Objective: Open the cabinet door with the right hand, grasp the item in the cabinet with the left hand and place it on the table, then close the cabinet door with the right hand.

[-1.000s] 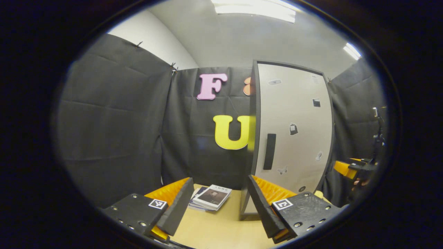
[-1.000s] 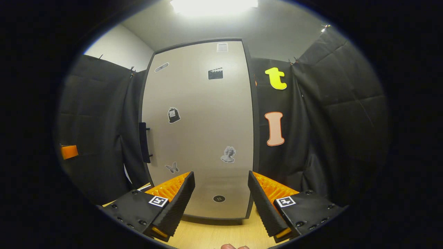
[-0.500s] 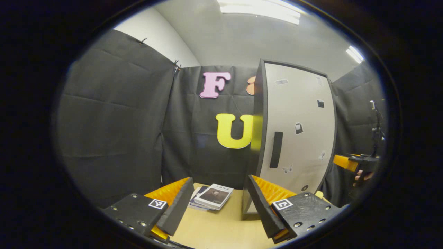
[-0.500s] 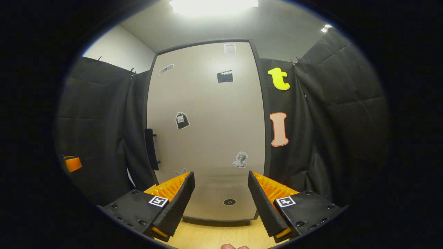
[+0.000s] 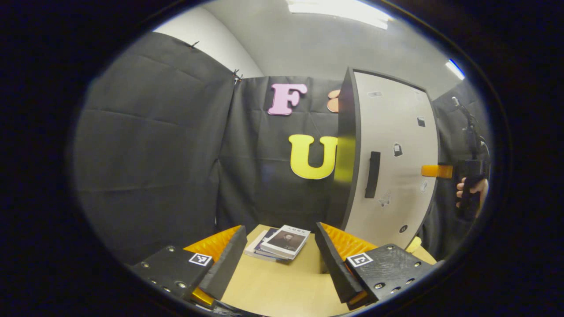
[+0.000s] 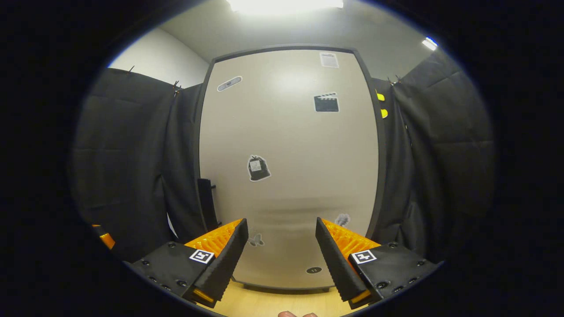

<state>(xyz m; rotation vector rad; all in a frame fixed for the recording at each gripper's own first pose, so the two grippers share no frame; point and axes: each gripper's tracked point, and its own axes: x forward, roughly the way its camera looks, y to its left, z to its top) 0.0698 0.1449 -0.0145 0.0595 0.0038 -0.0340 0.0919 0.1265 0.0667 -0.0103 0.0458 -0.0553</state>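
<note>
In the left gripper view the left gripper (image 5: 278, 259) is held with its jaws spread wide and nothing between them, low above the light wooden bench (image 5: 282, 290). Just beyond the gap between its fingers a small stack of books (image 5: 278, 243) is seen lying flat on the bench, apart from both fingers and a little nearer the right-hand one. To the right of the books the cabinet (image 5: 387, 163) is seen standing upright on the bench, its pale door (image 5: 396, 132) closed flush against the dark frame, so that what it holds cannot be told. A dark vertical handle (image 5: 372, 175) is mounted near the door's left edge, above and beyond the left gripper's right-hand finger, and small stickers are scattered over the door. At the far right of this view the right gripper (image 5: 436, 171) is seen raised in front of the door's right edge, held by a hand (image 5: 471, 191); whether it touches the door cannot be told. In the right gripper view the right gripper (image 6: 282, 259) is likewise shown with its jaws wide apart and empty, facing the cabinet door (image 6: 291, 176) squarely and close up. The handle (image 6: 206, 204) is seen at the door's left edge, above and to the left of the left-hand finger and clear of it. Black cloth is hung behind and on both sides of the cabinet
</note>
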